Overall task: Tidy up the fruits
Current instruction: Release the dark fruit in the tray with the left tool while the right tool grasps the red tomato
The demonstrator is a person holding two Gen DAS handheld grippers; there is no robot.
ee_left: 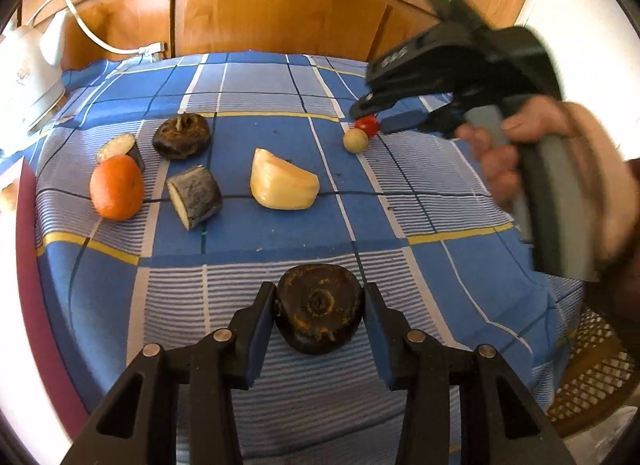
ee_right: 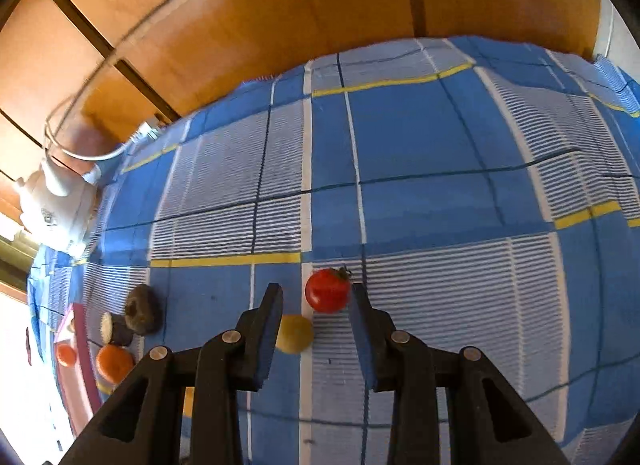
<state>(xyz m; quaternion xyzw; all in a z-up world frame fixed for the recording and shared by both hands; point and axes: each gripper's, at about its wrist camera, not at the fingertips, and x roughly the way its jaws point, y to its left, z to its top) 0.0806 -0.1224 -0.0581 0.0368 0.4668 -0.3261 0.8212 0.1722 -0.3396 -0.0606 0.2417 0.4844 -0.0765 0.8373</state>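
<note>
Nearest, the left gripper (ee_left: 320, 315) pinches a dark round fruit (ee_left: 319, 309) just above the checked cloth (ee_left: 400, 205); the right gripper (ee_right: 316, 307) hangs with jaws spread, red tomato (ee_right: 327, 291) beside one finger, yellow fruit (ee_right: 294, 333) between

Left hand-held gripper (ee_left: 320, 297) clamped shut; right hand-held gripper (ee_right: 316, 301) spread open, angled downward.

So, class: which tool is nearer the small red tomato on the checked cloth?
Right. The right tool is open around the small red tomato, which sits by its right finger. The left tool is across the cloth, closed on a dark round fruit.
</note>
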